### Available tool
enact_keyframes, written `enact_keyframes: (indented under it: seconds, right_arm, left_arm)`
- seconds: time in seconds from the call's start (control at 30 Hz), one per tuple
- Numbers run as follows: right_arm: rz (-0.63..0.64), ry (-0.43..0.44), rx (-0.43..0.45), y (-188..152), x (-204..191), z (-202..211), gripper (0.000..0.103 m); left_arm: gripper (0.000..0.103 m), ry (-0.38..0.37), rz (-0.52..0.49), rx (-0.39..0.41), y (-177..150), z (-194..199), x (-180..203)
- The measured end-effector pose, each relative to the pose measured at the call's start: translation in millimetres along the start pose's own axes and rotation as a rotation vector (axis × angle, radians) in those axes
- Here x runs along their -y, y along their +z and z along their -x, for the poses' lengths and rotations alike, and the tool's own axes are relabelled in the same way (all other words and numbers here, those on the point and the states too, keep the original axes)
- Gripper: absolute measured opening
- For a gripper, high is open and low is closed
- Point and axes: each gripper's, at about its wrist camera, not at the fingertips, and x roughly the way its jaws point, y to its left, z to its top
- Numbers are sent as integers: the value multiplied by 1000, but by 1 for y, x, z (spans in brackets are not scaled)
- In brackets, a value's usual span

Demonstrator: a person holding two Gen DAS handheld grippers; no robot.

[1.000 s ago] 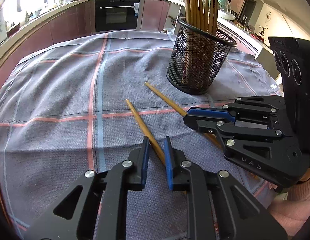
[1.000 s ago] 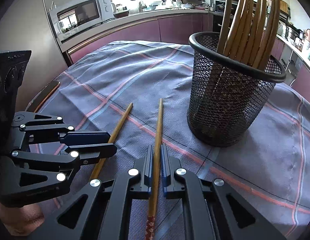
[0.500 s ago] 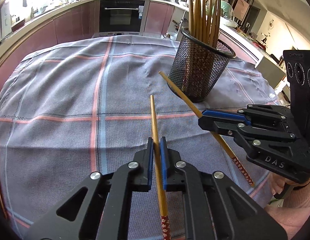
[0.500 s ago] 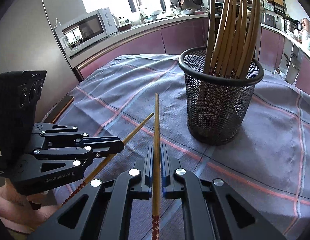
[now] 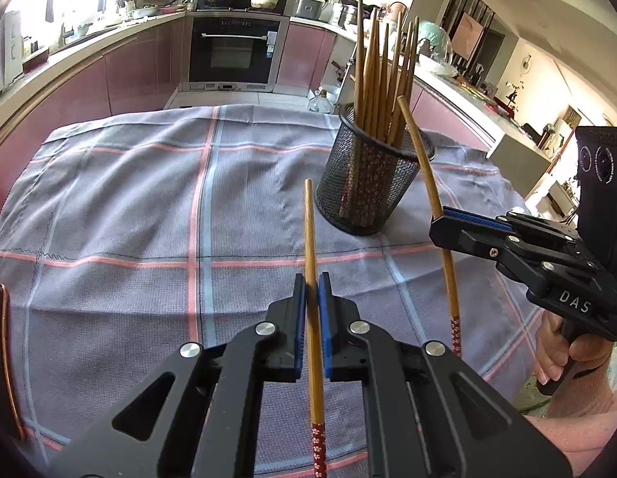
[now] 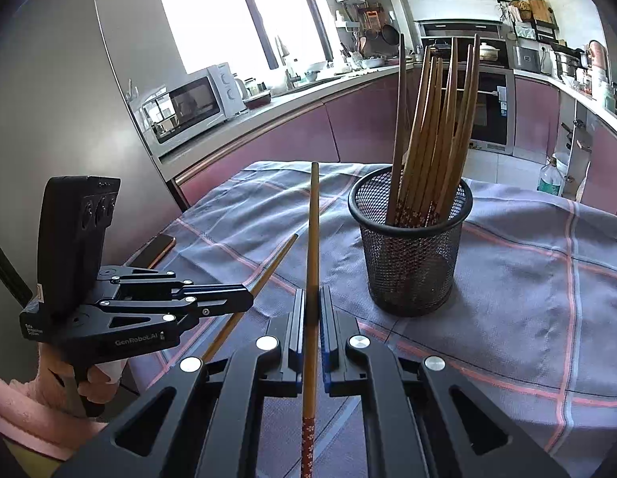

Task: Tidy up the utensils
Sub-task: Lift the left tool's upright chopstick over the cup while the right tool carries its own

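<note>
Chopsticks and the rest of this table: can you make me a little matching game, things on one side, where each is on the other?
Things:
1. left gripper
2. mesh cup
3. phone
4. microwave

Places:
A. on the kitchen counter
B. flat at the table's edge
C. shut on one chopstick
D. standing on the checked cloth, full of chopsticks

Pairs: 1-C, 2-D, 3-B, 4-A
</note>
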Motion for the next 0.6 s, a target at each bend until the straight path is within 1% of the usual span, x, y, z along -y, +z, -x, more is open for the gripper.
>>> enact_keyframes:
  seconds: [0.17,0.6]
  right_arm:
    - [-7,1,34,4,1,8,6]
    - [3,-11,124,15,0,30,6]
  left_arm:
    - [7,-28,-2,25,6,12,2]
    - [7,-64,-12,98,15,42,11]
